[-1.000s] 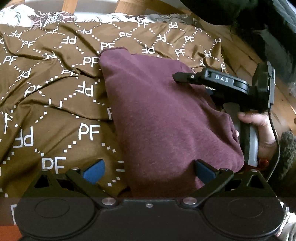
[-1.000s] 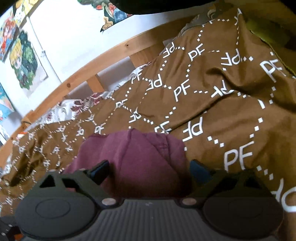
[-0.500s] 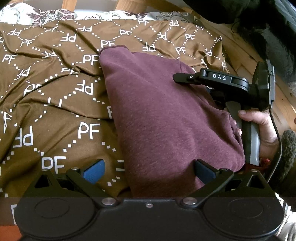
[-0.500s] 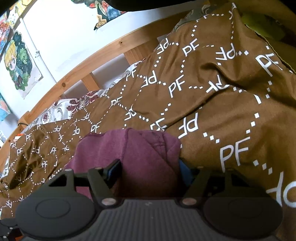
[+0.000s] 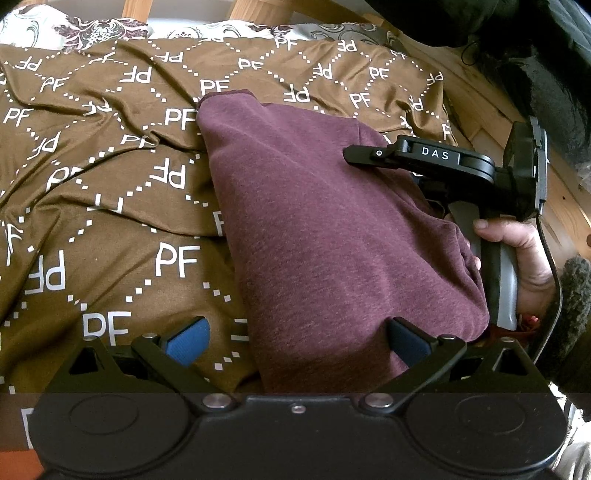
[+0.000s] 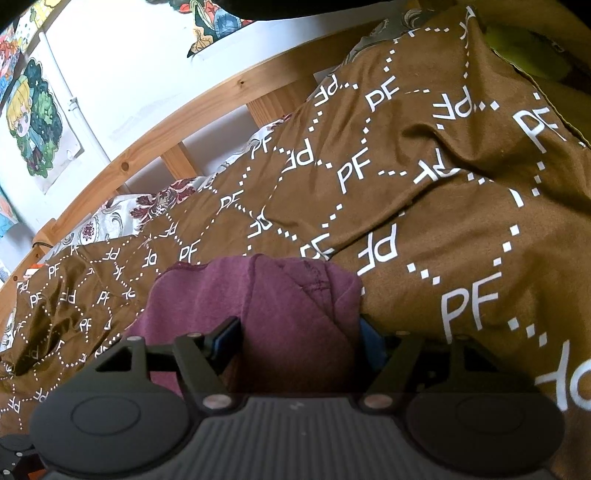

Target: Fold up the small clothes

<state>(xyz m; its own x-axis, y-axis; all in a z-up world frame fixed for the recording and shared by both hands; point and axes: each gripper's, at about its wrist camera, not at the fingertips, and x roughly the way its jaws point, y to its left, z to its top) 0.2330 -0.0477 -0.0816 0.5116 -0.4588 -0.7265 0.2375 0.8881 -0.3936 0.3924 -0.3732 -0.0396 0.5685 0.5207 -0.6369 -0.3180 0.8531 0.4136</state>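
A maroon garment (image 5: 332, 229), folded into a long slab, lies on a brown blanket (image 5: 110, 206) printed with white "PF" letters. My left gripper (image 5: 297, 338) stands open over the garment's near end: its right pad (image 5: 406, 341) is at the cloth, its left pad (image 5: 188, 338) over bare blanket. In the right wrist view, my right gripper (image 6: 299, 336) is shut on a bunched fold of the garment (image 6: 288, 295), which fills the gap between its pads. A hand (image 5: 524, 254) holds that gripper's handle at the garment's right side.
A wooden bed frame (image 6: 155, 147) runs along the far side, with a white wall and posters (image 6: 33, 122) behind it. A flowered sheet (image 5: 92, 29) shows past the blanket's edge. Dark clothing (image 5: 535, 44) hangs at the upper right. A yellow-green object (image 6: 524, 51) lies far right.
The right gripper's jaws have narrowed onto the bunched maroon fold. The left gripper and the garment's lie stay the same.
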